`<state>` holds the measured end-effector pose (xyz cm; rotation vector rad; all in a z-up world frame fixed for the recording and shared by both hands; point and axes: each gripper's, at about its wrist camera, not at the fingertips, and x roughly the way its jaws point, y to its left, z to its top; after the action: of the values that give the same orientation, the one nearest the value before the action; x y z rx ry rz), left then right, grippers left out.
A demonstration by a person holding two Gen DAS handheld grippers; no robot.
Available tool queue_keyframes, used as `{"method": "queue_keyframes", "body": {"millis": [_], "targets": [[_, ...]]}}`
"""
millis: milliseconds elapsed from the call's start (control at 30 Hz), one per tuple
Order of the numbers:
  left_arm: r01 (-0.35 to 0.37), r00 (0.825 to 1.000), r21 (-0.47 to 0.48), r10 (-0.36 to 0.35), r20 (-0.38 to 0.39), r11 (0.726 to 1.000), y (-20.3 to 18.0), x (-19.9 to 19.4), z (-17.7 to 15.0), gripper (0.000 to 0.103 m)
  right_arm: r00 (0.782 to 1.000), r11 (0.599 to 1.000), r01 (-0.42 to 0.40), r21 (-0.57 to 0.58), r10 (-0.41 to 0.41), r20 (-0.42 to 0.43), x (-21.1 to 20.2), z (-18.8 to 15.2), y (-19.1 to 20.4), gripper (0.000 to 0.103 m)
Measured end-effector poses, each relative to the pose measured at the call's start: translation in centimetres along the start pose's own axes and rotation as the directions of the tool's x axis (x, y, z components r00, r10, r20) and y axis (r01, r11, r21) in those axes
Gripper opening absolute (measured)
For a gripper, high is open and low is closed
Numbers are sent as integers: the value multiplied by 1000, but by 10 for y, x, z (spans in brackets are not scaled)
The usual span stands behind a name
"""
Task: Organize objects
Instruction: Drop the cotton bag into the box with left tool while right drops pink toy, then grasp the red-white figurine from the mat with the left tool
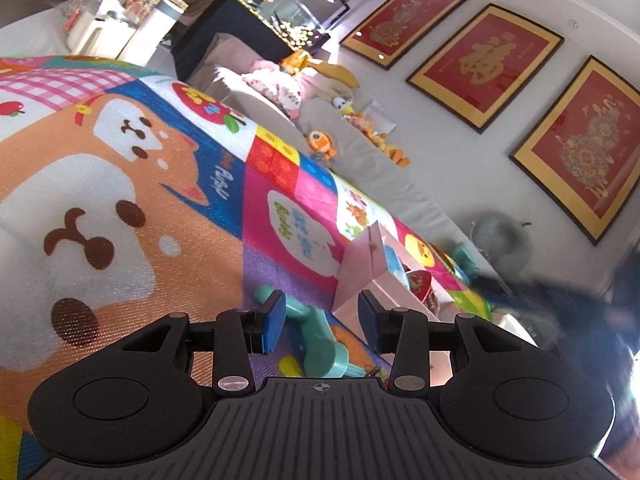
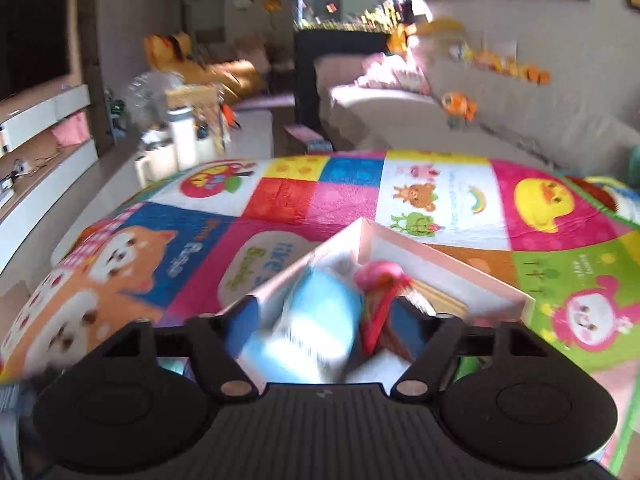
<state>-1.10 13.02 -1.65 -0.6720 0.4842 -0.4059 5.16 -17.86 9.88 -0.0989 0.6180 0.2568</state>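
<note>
A pink open box point(image 1: 362, 276) stands on the colourful play mat point(image 1: 160, 184). In the left wrist view a teal plastic toy point(image 1: 318, 340) lies on the mat below my left gripper point(image 1: 322, 322), which is open with the toy between and beneath its blue pads, not gripped. In the right wrist view my right gripper point(image 2: 324, 320) is open above the box point(image 2: 448, 268), with a light blue packet point(image 2: 320, 320) between its fingers and a pink-red toy point(image 2: 380, 280) beside it. The view is blurred, so contact is unclear.
A grey sofa point(image 1: 360, 152) with orange and yellow soft toys point(image 1: 320, 142) runs along the wall beyond the mat. Three red framed pictures point(image 1: 486, 66) hang above it. A fish tank point(image 2: 344, 4) and a low TV shelf point(image 2: 44, 128) stand farther off.
</note>
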Motion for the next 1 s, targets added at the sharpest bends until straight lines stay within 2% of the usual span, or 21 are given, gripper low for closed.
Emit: {"method": "queue_keyframes", "body": {"millis": [33, 100, 267, 333, 367, 433, 467, 500, 533, 600, 667, 733, 800, 833, 867, 933, 1000], "targets": [[-5, 1000, 8, 5, 1, 1000, -1, 0, -1, 44, 1000, 1000, 6, -12, -5, 16, -15, -12, -1, 93], [-17, 1000, 33, 17, 1, 999, -5, 0, -1, 44, 1000, 1000, 13, -15, -13, 27, -38, -42, -3, 101], [-81, 995, 185, 89, -34, 979, -37, 2, -11, 44, 998, 996, 64, 65, -64, 3, -65, -108, -14, 101], [-58, 993, 250, 81, -82, 966, -58, 2, -19, 44, 995, 989, 95, 115, -98, 23, -72, -125, -21, 102], [-42, 991, 307, 78, -107, 951, -71, 3, -24, 44, 992, 985, 112, 134, -119, 40, -74, -131, -24, 103], [-38, 985, 437, 108, -136, 899, -98, 5, -35, 44, 984, 975, 146, 170, -160, 77, -78, -141, -31, 103], [-46, 980, 481, 134, -150, 875, -109, 9, -40, 44, 982, 970, 151, 191, -170, 84, -78, -144, -35, 103], [-56, 973, 497, 159, -168, 866, -116, 13, -43, 44, 982, 965, 146, 216, -168, 88, -78, -147, -39, 103], [-59, 966, 484, 172, -192, 873, -121, 18, -45, 44, 983, 960, 135, 243, -161, 91, -77, -150, -43, 103], [-69, 953, 415, 183, -242, 907, -122, 26, -44, 44, 985, 949, 117, 292, -149, 87, -74, -155, -48, 103], [-116, 940, 375, 224, -256, 920, -123, 37, -43, 44, 986, 935, 117, 335, -150, 73, -71, -159, -54, 103], [-154, 934, 389, 263, -244, 908, -127, 46, -46, 44, 987, 922, 101, 373, -141, 82, -72, -162, -60, 103], [-201, 919, 417, 318, -233, 886, -131, 57, -49, 44, 988, 909, 95, 406, -135, 72, -71, -164, -65, 103], [-218, 911, 428, 340, -233, 877, -131, 63, -50, 51, 989, 905, 90, 417, -130, 68, -70, -164, -67, 103], [-231, 902, 437, 359, -238, 869, -130, 69, -51, 53, 990, 901, 87, 424, -126, 66, -70, -165, -69, 103], [-254, 883, 451, 395, -253, 855, -127, 77, -53, 47, 991, 898, 86, 432, -123, 60, -69, -165, -70, 103], [-255, 885, 475, 401, -236, 842, -127, 77, -54, 44, 992, 899, 81, 430, -114, 52, -67, -165, -69, 103]]}}
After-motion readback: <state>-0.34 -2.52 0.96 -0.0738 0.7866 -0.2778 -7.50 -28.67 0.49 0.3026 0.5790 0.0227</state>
